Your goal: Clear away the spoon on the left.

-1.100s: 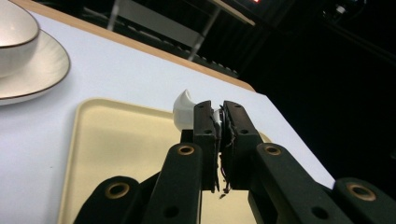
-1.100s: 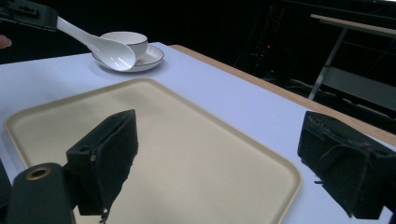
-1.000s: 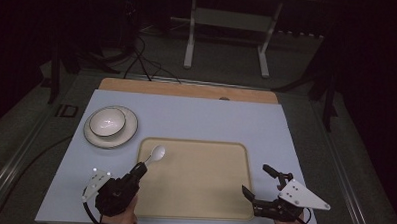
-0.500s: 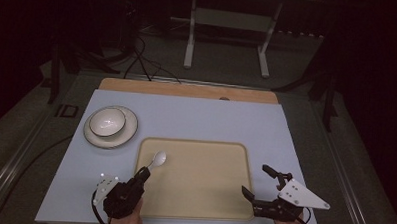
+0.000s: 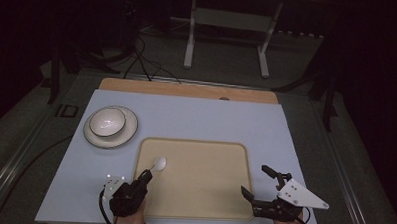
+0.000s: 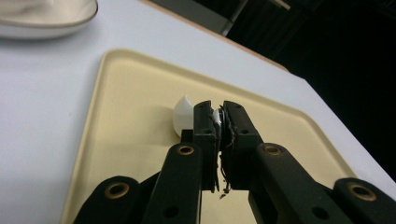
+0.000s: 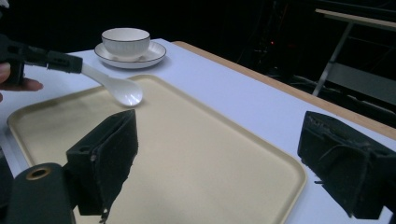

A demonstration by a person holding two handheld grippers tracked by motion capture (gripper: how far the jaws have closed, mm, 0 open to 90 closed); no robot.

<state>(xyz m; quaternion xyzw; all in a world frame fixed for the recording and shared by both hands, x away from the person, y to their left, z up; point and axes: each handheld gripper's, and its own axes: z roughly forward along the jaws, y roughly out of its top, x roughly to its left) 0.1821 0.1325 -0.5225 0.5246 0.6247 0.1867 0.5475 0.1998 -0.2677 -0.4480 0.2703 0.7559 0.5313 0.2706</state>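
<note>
A white spoon (image 5: 159, 163) is held by its handle in my left gripper (image 5: 146, 176), whose jaws are shut on it. The spoon's bowl (image 7: 123, 92) lies low at the left part of the beige tray (image 5: 208, 202); I cannot tell whether it touches. In the left gripper view the black jaws (image 6: 219, 112) clamp the handle, and the white spoon bowl (image 6: 183, 119) sticks out beyond them over the tray (image 6: 130, 107). My right gripper (image 5: 258, 183) sits at the tray's near right corner, open and with nothing between its fingers (image 7: 107, 154).
A white bowl (image 5: 107, 121) stands on a saucer (image 5: 128, 132) at the left of the pale blue tabletop (image 5: 211, 120), beyond the tray. A wooden strip (image 5: 187, 89) runs along the far edge. Dark floor and a stand's legs lie beyond.
My left gripper has sunk and drawn back toward the near edge with the spoon, bringing its bowl down to the tray. The right gripper has kept still.
</note>
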